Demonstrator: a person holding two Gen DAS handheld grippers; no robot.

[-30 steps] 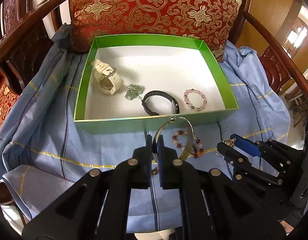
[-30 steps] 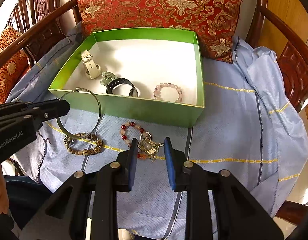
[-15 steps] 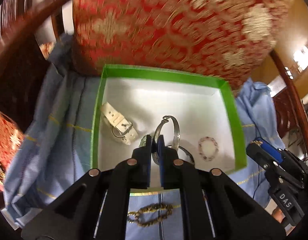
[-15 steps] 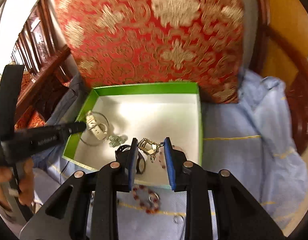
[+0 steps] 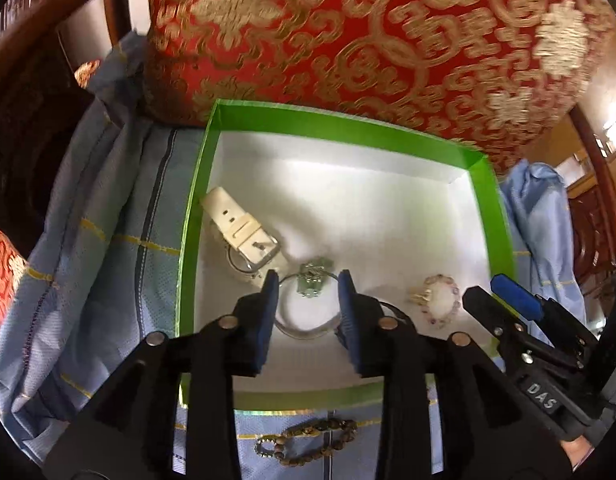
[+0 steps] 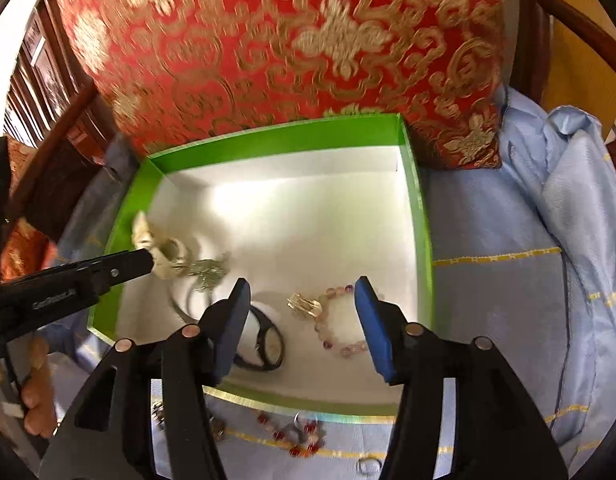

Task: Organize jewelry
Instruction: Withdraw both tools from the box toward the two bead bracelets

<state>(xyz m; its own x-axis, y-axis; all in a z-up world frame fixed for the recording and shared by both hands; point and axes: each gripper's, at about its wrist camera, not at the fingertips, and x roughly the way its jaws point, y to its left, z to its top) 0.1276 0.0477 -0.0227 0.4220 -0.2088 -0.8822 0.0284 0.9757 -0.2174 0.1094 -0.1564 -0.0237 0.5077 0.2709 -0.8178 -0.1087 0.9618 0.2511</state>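
**Me:** Two grippers hang over the green box [image 5: 189, 216], which sits on a blue cloth [image 5: 119, 240] in front of a red and gold cushion [image 5: 348, 40]. My left gripper [image 5: 305, 280] is opening, its blue pads parted, pointing steeply down into the box. A silver bangle [image 5: 303, 330] lies flat on the white floor of the box, seen between the pads but gripped by neither. It is released.

**Listener:** And your right one?

**Me:** My right gripper [image 6: 301, 284] is opening too, its jaws wide apart. A small gold charm [image 6: 303, 304] lies on the box floor below the gap, touching a pink bead bracelet [image 6: 340, 336]. Nothing presses on it, so that piece is let go as well.

**Listener:** What else is in the box?

**Me:** A cream watch [image 5: 243, 236] lies near the left wall. A pale green pendant [image 5: 314, 278] rests just beside it, at the far edge of the bangle. A black watch [image 6: 263, 344] lies near the front wall, partly hidden behind my right gripper's left finger.

**Listener:** Is anything outside it?

**Me:** Yes. On the cloth in front of the box lie a brown bead bracelet [image 5: 308, 440], a red bead bracelet [image 6: 295, 438] and a small silver ring [image 6: 368, 466]. The frames are blurred, so finer detail escapes me. A hand [image 6: 35, 392] holding the left gripper shows at the left edge of the right view.
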